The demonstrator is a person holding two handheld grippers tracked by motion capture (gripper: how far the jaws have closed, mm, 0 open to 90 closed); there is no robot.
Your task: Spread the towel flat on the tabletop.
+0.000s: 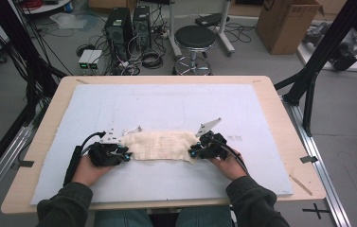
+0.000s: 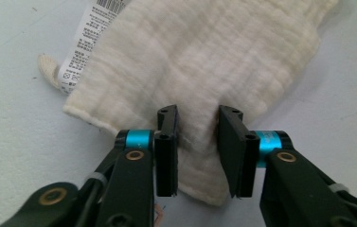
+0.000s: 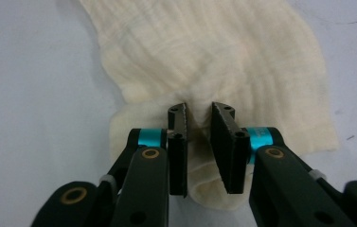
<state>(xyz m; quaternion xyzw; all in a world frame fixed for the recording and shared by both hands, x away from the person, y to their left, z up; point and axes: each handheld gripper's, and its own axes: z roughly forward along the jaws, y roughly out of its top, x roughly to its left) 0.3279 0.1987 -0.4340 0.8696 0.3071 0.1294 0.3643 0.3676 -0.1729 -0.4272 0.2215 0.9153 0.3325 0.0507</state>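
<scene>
Lying on a wooden table [image 1: 48,118] is a big pale blue mat [image 1: 176,104], and it covers most of the top. Near the front of the mat sits a cream cloth [image 1: 159,145], folded into a long strip that runs from side to side.

A person's two hands come in from the near edge, each holding a black tool. The left gripper [image 1: 119,153] is at the left end of the cloth, and the right gripper [image 1: 197,150] is at the right end. In the left gripper view, the left gripper [image 2: 199,142] has its jaws on each side of a bunched fold of cloth [image 2: 200,56], pinching it. In the right gripper view, the right gripper [image 3: 200,137] squeezes a raised ridge of cloth [image 3: 214,52] between its jaws.

A small white tag [image 2: 84,45] with printing sticks out from the cloth's edge, and a little loop [image 2: 48,68] lies beside it.
</scene>
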